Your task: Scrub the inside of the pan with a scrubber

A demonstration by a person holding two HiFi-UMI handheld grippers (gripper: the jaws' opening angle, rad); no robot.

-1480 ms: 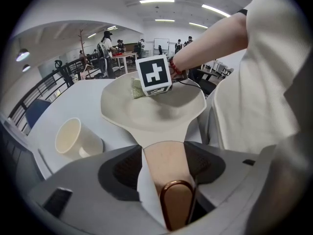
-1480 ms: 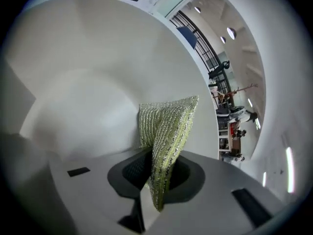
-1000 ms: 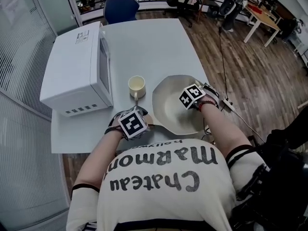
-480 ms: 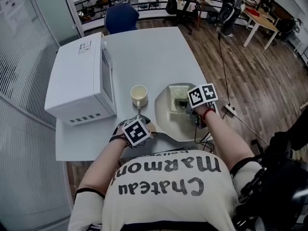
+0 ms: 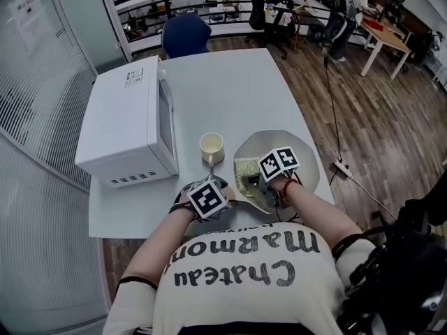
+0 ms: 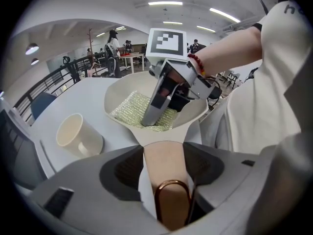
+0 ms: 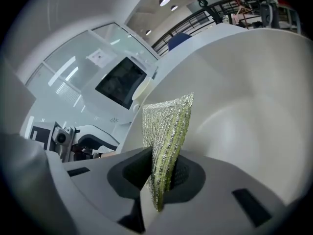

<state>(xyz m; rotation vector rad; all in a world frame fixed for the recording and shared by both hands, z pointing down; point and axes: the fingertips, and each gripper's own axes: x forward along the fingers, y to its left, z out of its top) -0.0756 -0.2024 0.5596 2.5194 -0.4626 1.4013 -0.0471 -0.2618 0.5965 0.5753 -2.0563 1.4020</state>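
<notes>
The cream pan (image 5: 302, 160) sits near the table's front edge. Its tan handle (image 6: 164, 163), with a copper loop at the end, lies between the jaws of my left gripper (image 5: 222, 189), which is shut on it. My right gripper (image 5: 253, 181) is shut on the green and silver scrubber (image 5: 245, 167). It presses the scrubber against the pan's inner wall on the left, handle side. In the left gripper view the right gripper (image 6: 148, 120) stands on the scrubber (image 6: 128, 109) inside the pan (image 6: 198, 115). In the right gripper view the scrubber (image 7: 168, 126) sticks up from between the jaws against the pan wall (image 7: 244, 106).
A cream mug (image 5: 211, 146) stands just left of the pan, close to the left gripper. A white microwave (image 5: 126, 121) fills the table's left side. The table's front edge runs right under both hands. Chairs and desks stand on the wooden floor beyond.
My right gripper has swept the scrubber from the pan's right side across to its left, handle side, rolling as it went. The left gripper has kept still on the handle.
</notes>
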